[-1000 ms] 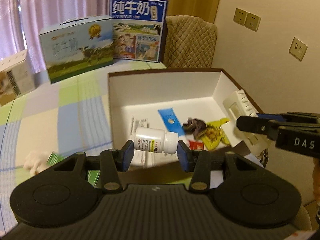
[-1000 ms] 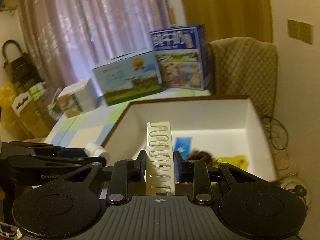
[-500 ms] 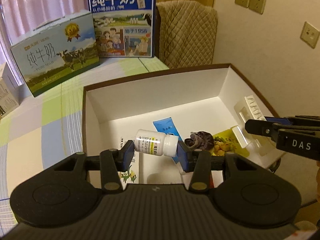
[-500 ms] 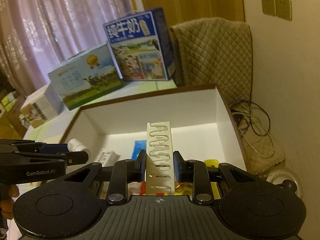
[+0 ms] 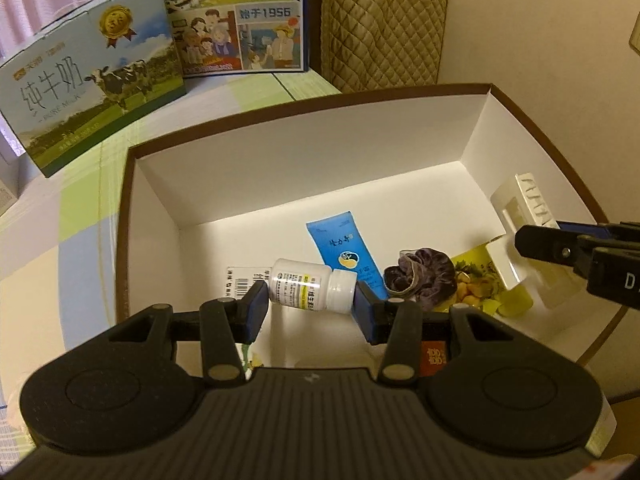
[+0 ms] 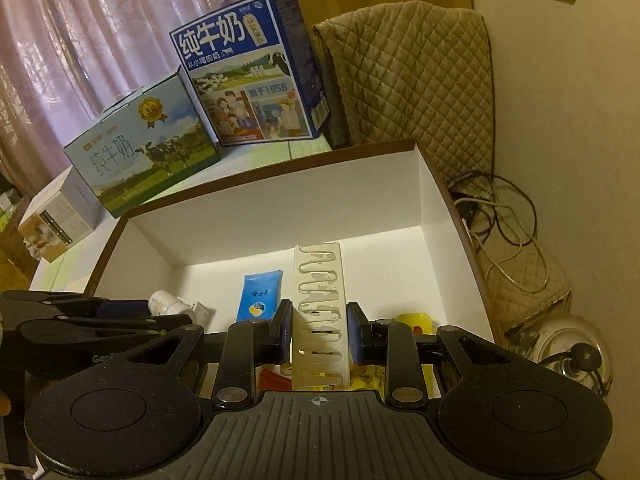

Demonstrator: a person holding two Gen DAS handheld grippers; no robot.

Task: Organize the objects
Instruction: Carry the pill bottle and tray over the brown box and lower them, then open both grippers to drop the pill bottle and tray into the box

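My left gripper (image 5: 310, 302) is shut on a white pill bottle (image 5: 312, 290), held sideways above the open white box (image 5: 320, 168). Inside the box lie a blue tube (image 5: 340, 248), a dark purple scrunchie (image 5: 420, 274), a yellow snack packet (image 5: 476, 280) and a labelled white packet (image 5: 244, 284). My right gripper (image 6: 318, 330) is shut on a cream slotted plastic holder (image 6: 318, 312), which it keeps upright over the box's right side. The same holder (image 5: 520, 216) and the right gripper's fingers (image 5: 560, 246) show at the right of the left wrist view.
Two milk cartons stand behind the box: a pale blue one (image 5: 88, 92) and a dark blue one (image 5: 236, 16). A quilted chair back (image 6: 408, 80) is at the far right, cables (image 6: 500, 220) lie on the floor by the wall. A small box (image 6: 52, 228) sits at the left.
Both grippers have moved forward and over the white box with their objects still held. The bottle now hangs above the box floor, and the holder is lower inside the box's right side.
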